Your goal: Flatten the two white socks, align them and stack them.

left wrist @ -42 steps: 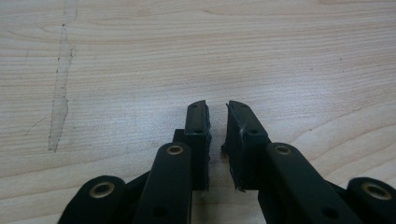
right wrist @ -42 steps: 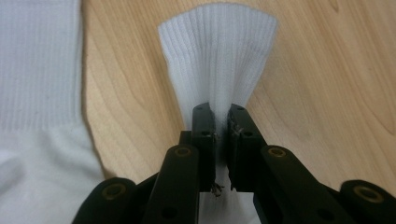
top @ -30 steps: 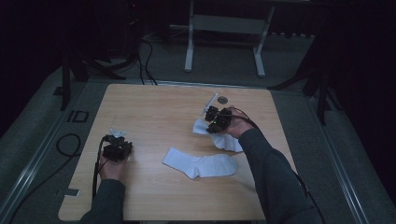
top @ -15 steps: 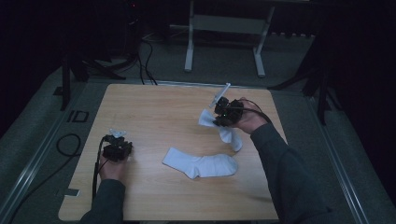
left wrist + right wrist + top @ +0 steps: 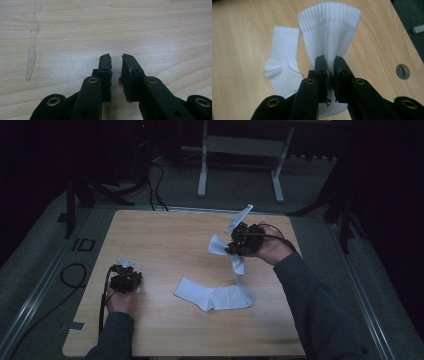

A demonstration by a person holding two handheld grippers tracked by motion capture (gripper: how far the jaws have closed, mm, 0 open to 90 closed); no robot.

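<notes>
My right gripper (image 5: 235, 246) pinches a white sock (image 5: 329, 30) tight, up off the table (image 5: 165, 235) near its right edge. Another sock (image 5: 215, 296) lies flat by the front edge. My left gripper (image 5: 116, 65) rests with jaws a little apart.

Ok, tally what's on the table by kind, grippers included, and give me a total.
Socks: 2, both white, one held up by the right gripper at, one flat on the table at.
Grippers: 2, the right one and the left gripper.
Total: 4.
</notes>
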